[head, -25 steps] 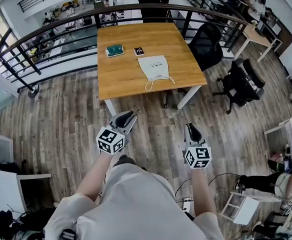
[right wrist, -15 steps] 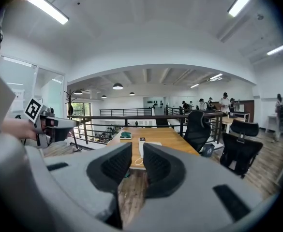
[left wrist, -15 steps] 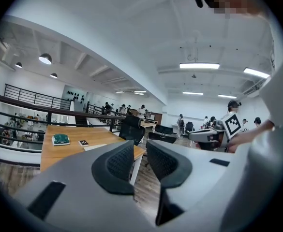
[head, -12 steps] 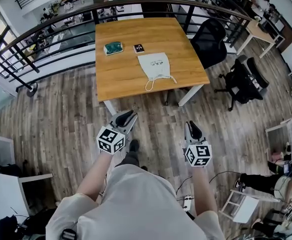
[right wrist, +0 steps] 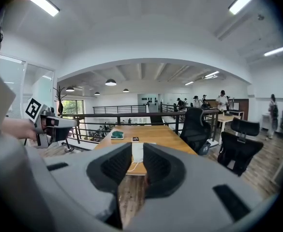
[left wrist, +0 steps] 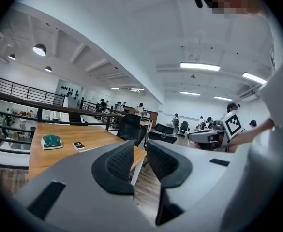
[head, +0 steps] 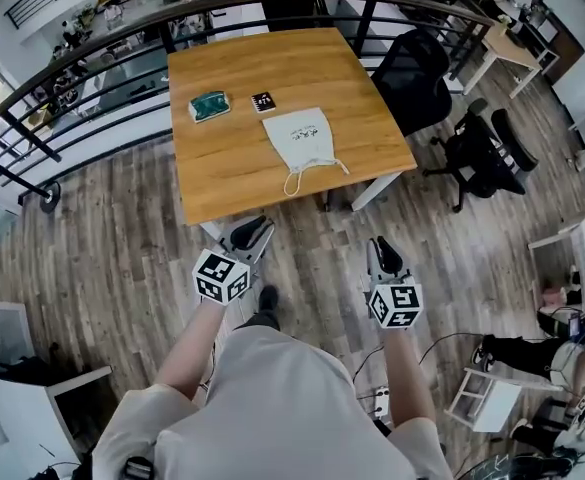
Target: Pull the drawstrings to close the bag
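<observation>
A white drawstring bag (head: 301, 136) lies flat on the wooden table (head: 232, 173), its mouth toward me and its cord loops (head: 309, 173) trailing near the front edge. Both grippers hang in front of my body, well short of the table and over the floor. My left gripper (head: 249, 235) is open with nothing between its jaws (left wrist: 140, 151). My right gripper (head: 383, 256) is likewise open and empty (right wrist: 137, 162). In the right gripper view the bag (right wrist: 137, 151) shows far off through the gap between the jaws. The left gripper's own jaws hide the bag from its view.
On the table behind the bag lie a green pouch (head: 210, 106) and a small black card (head: 263, 101). A dark railing (head: 92, 63) curves behind the table. Black office chairs (head: 412, 73) (head: 477, 153) stand to its right. White furniture (head: 482, 408) stands on the wood floor at lower right.
The table and bag have shifted left and slightly nearer in the head view as I step forward. Both grippers keep their pose in front of my body.
</observation>
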